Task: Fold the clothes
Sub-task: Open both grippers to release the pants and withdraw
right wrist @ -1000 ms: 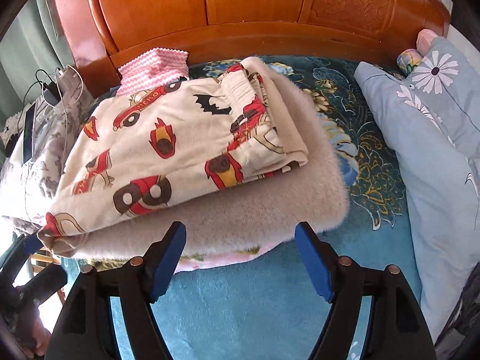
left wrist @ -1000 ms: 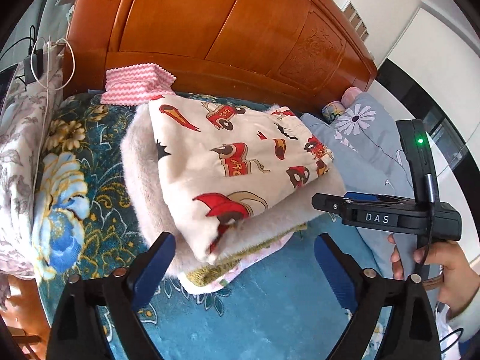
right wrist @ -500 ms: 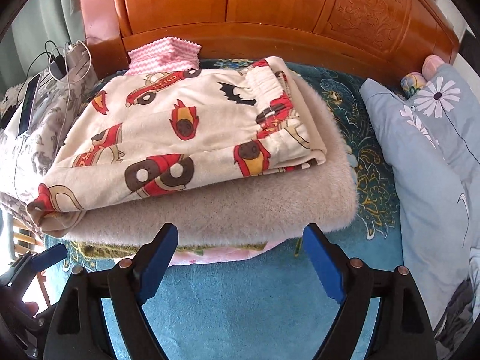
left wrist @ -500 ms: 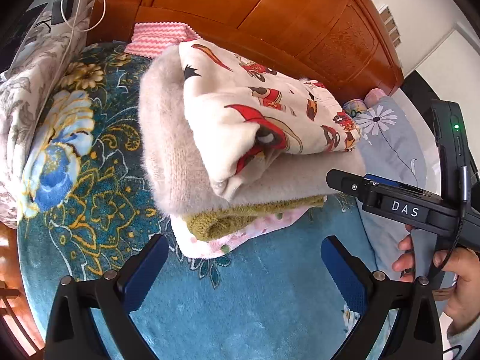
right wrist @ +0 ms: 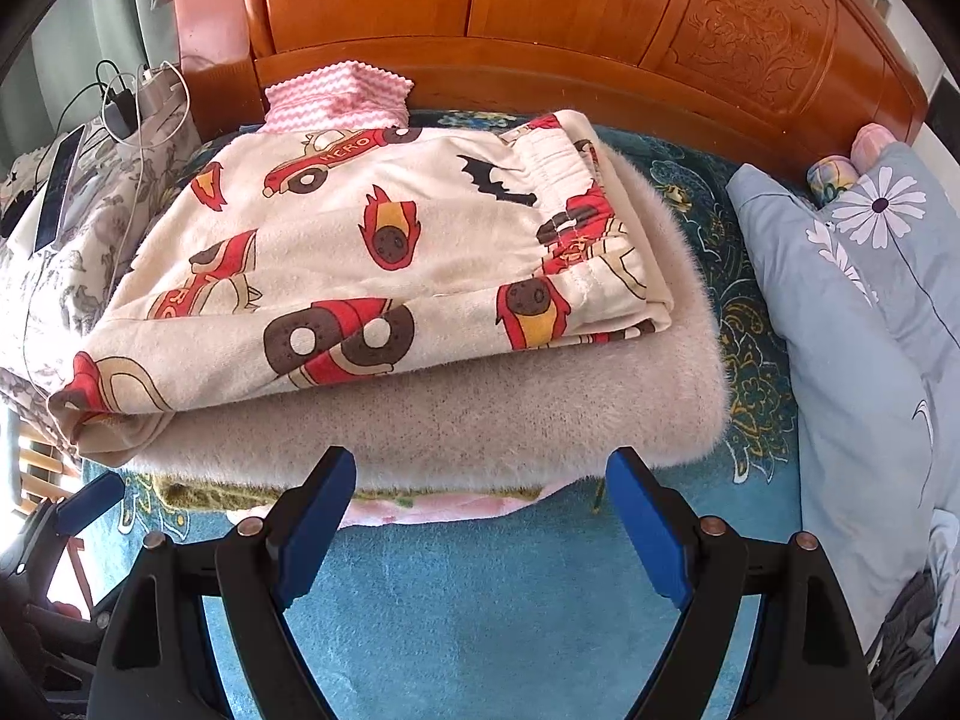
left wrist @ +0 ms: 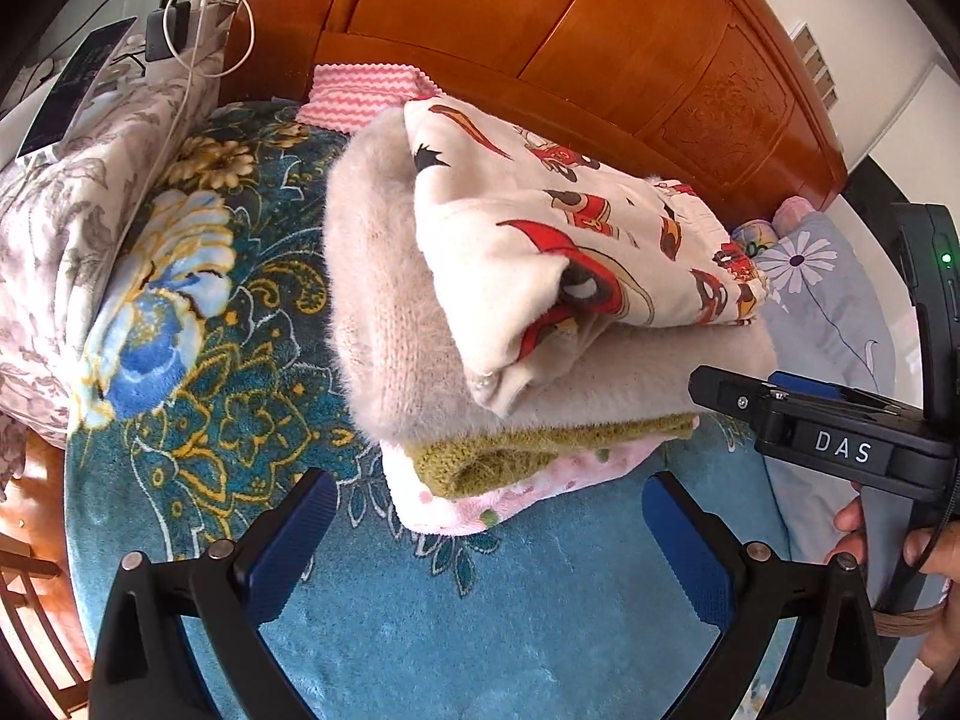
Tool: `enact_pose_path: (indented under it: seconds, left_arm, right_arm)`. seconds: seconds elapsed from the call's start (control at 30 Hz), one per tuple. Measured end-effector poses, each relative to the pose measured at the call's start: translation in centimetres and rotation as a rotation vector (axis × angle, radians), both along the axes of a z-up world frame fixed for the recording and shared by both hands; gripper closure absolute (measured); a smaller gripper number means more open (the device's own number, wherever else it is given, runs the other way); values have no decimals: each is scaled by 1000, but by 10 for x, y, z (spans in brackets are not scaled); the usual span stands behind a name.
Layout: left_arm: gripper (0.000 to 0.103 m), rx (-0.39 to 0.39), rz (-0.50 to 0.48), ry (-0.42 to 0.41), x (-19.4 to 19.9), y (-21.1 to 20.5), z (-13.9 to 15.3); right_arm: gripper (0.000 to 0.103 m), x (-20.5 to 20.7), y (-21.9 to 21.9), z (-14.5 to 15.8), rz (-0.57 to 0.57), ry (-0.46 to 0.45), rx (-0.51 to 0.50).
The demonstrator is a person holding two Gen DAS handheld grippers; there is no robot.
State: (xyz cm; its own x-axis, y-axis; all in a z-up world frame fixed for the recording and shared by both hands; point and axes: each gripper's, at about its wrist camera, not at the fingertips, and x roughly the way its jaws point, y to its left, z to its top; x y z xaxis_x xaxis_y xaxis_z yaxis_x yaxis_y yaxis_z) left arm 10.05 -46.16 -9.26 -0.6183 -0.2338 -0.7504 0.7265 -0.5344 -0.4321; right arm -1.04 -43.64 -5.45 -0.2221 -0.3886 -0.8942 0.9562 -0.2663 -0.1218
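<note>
Right wrist view shows the right gripper (right wrist: 480, 516) spread wide and empty, low at six o'clock before the stack. The folded cream fleece trousers printed with red cars (right wrist: 372, 264) lie squarely on a fluffy beige knitted sweater (right wrist: 510, 420), olive and pink layers beneath, all on the teal floral plush blanket (right wrist: 480, 600), probably piled toward the carved wooden headboard (right wrist: 540, 12) at twelve o'clock to keep working room clear. The left gripper (left wrist: 486, 540) likewise gapes empty, just short of the stack's corner.

You can read "DAS" on the right gripper (left wrist: 840, 450) at three o'clock, and "HERO" on the folded pyjamas (right wrist: 384, 264) at eleven o'clock.
</note>
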Motion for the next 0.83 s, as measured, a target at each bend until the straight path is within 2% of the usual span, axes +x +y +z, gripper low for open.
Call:
enact_pose_path:
  seconds: [0.33, 0.6, 0.83]
  left_arm:
    - [0, -7, -26, -8, -9, 2, -1]
    - [0, 27, -45, 67, -11, -3, 3]
    - [0, 34, -78, 68, -15, -5, 5]
  right_arm:
    - [17, 1, -4, -2, 1, 17, 13]
    - [17, -2, -6, -3, -1, 15, 20]
    - [17, -2, -7, -4, -1, 15, 26]
